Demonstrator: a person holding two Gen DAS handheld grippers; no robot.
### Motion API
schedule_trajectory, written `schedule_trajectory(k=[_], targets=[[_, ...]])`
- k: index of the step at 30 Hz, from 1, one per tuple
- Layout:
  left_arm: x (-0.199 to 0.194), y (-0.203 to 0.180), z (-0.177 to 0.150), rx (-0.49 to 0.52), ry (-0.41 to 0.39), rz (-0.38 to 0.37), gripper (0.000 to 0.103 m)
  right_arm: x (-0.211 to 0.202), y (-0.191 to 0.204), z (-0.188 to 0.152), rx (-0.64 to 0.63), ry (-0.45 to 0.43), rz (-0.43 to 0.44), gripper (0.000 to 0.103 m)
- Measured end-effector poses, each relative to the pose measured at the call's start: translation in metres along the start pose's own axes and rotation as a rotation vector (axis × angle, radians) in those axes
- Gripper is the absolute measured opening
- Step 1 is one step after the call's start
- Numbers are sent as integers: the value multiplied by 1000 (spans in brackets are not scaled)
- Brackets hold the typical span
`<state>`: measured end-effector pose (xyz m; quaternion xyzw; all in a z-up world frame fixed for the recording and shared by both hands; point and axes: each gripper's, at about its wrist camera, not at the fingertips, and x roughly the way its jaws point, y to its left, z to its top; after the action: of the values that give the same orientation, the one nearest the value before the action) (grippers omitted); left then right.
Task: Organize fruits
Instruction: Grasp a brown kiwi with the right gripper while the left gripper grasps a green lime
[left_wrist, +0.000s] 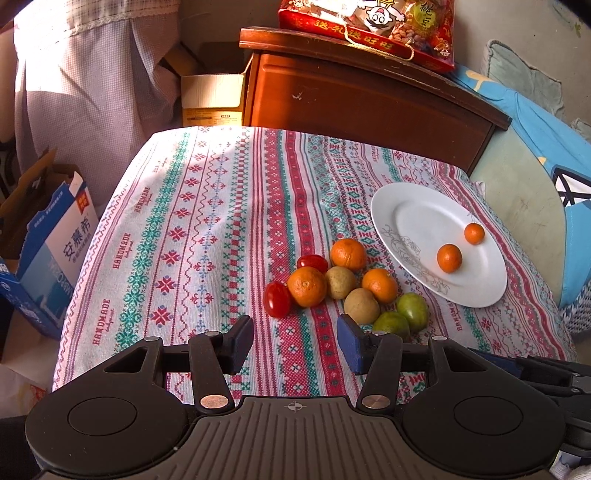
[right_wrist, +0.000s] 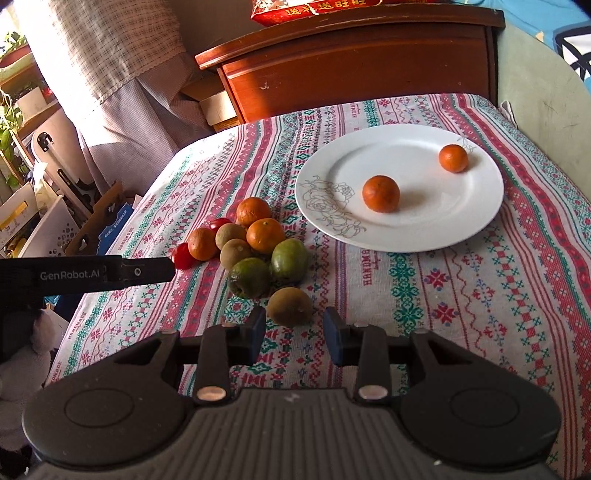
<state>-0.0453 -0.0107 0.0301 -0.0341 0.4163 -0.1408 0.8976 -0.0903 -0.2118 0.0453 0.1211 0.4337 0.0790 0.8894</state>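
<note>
A pile of fruit (left_wrist: 343, 284) lies on the patterned tablecloth: oranges, red tomatoes, brown-green round fruits and green ones; it also shows in the right wrist view (right_wrist: 255, 243). A white plate (left_wrist: 413, 206) to the right holds two small oranges (left_wrist: 449, 258); in the right wrist view the plate (right_wrist: 424, 229) holds the same oranges (right_wrist: 381, 193). My left gripper (left_wrist: 295, 343) is open and empty, just short of the pile. My right gripper (right_wrist: 293, 332) is open, with a lone brown-green fruit (right_wrist: 289, 306) just ahead between its fingertips, not held.
A wooden cabinet (left_wrist: 354, 96) with a red snack bag (left_wrist: 369, 26) stands behind the table. Cardboard boxes (left_wrist: 48, 236) sit on the floor at left. A curtain (left_wrist: 81, 74) hangs at the back left. The left gripper's body (right_wrist: 85, 275) reaches in from the left.
</note>
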Motion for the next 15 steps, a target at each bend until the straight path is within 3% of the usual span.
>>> schedule_trajectory(k=[15], targets=[[4, -12, -8, 32, 9, -51, 49, 0, -4, 2, -23, -21, -31, 29]])
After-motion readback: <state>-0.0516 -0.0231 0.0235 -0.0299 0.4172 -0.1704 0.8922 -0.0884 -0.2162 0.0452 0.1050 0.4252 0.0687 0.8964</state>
